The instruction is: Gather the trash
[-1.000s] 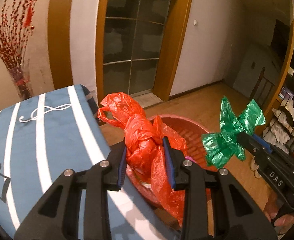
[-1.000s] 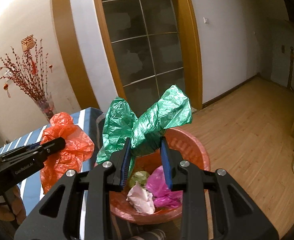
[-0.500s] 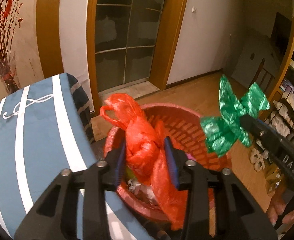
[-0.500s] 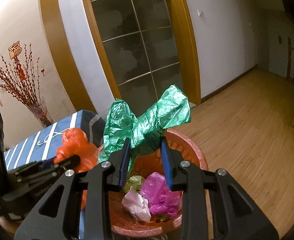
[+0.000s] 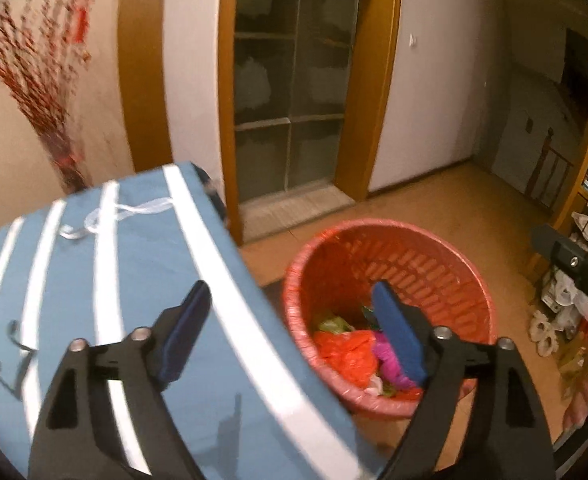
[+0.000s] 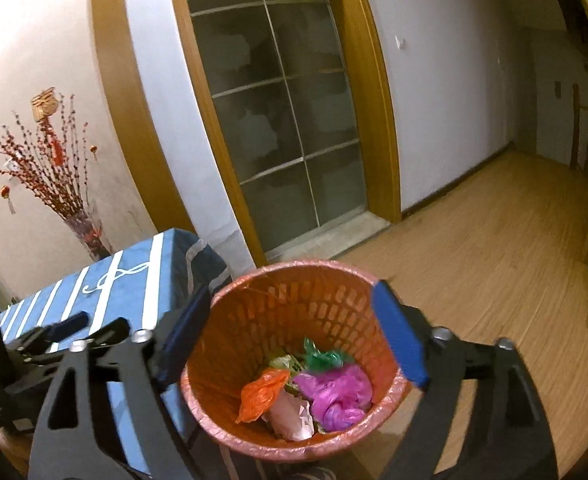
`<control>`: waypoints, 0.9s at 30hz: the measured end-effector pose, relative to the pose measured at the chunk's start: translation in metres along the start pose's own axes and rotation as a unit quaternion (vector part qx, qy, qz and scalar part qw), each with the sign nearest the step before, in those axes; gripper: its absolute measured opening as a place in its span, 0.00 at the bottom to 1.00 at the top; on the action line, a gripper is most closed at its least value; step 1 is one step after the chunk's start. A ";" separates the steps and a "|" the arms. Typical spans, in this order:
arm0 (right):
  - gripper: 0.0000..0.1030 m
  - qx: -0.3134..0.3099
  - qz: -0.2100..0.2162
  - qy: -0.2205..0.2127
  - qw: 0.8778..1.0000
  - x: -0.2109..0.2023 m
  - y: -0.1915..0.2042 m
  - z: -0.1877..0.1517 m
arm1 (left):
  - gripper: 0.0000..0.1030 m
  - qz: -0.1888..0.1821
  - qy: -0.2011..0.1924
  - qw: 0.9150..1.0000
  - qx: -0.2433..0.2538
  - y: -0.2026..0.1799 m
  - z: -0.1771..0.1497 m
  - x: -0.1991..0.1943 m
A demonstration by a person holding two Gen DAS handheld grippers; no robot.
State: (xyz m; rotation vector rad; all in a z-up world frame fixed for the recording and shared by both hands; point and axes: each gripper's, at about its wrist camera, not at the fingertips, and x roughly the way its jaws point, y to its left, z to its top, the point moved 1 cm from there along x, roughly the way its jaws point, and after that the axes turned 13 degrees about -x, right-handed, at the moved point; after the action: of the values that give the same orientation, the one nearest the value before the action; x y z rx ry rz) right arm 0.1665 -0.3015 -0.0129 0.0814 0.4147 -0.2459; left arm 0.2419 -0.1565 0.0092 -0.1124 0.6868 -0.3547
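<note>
Now over the red basket (image 6: 294,364), beside the blue striped table (image 5: 93,264) at left. Left gripper (image 5: 294,336) spread wide, jaws just opened, nothing between them. Right gripper (image 6: 289,336) likewise spread, just opened, empty. Orange bag (image 6: 262,394) and green bag (image 6: 322,357) lying inside the basket among a pink bag (image 6: 336,394) and pale scraps. Judged light, soft, crumpling thin plastic, slippery when smooth; best pinched at a bunched fold or knotted neck, never a flat sheet. No loose trash seen on the visible table top.
</note>
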 end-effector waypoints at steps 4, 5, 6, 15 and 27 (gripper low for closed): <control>0.98 -0.029 -0.059 -0.046 0.997 -0.038 0.019 0.000 | 0.96 0.022 -0.049 0.999 -0.003 0.015 -0.007 -0.050; 0.98 -0.036 -0.072 -0.054 0.995 -0.044 0.024 0.000 | 0.96 0.028 -0.058 0.998 -0.004 0.019 -0.010 -0.060; 0.98 -0.045 -0.084 -0.061 0.994 -0.052 0.030 -0.002 | 0.96 0.036 -0.069 0.997 -0.007 0.025 -0.015 -0.074; 0.98 -0.098 -0.121 -0.090 0.984 -0.114 0.072 -0.024 | 0.96 0.093 -0.122 0.986 -0.059 0.057 -0.052 -0.163; 0.98 -0.096 -0.075 -0.082 0.989 -0.167 0.096 -0.060 | 0.96 0.148 -0.154 0.972 -0.099 0.073 -0.114 -0.235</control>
State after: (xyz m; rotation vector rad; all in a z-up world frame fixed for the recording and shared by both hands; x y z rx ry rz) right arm 0.0198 -0.1639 0.0036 -0.1596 0.2787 -0.3566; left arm 0.0214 -0.0030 0.0463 -0.2455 0.4198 0.0212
